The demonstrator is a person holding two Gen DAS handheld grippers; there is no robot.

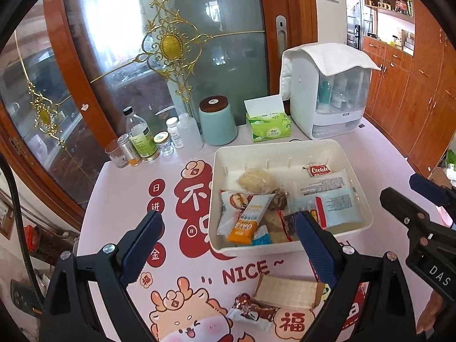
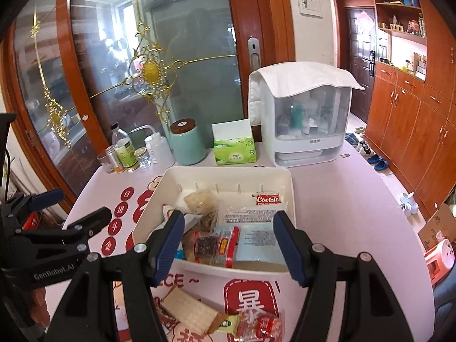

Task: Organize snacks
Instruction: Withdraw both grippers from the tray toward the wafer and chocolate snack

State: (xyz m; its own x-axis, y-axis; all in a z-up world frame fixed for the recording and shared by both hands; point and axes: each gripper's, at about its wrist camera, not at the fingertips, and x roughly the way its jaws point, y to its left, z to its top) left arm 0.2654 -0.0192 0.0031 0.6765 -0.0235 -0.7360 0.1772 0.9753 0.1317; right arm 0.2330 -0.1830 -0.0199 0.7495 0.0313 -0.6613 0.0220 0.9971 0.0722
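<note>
I see a pale pink worktop [image 1: 336, 259] printed with red characters, the word NICE and a cartoon dragon. Behind it stands a wood-framed glass door [image 1: 171, 42] with gold ornament; orange-brown wooden cabinets [image 2: 404, 131] run down the room at 3 o'clock. Along the back edge of the worktop, from 10 to 1 o'clock, sit a cluster of small bottles [image 1: 148, 139], a mint-green canister [image 1: 218, 121] with a brown lid, a green tissue box [image 1: 268, 124] and a white storage cabinet [image 1: 327, 91] draped with a cloth.

The white plastic bin [image 1: 287, 148] is in the middle of the worktop, already holding snacks: an orange oats bar [image 1: 248, 222], a red Cookie packet [image 1: 319, 169], a pale blue packet [image 1: 333, 205], a red-edged packet [image 2: 219, 245] and a clear-wrapped rice cake [image 1: 255, 181]. Loose on the worktop at 6 o'clock lie a beige wafer packet [image 1: 287, 290], a brown-and-white wrapped sweet [image 1: 250, 310] and a red wrapped snack [image 2: 262, 327].

My left tool [image 1: 228, 253] hangs over the near left of the bin, fingers wide apart and gripping nothing; the wafer packet lies just below it. My right tool [image 2: 230, 249] hovers over the bin's near rim, likewise spread and holding nothing, the red-edged packet between its tips at 12 o'clock.
</note>
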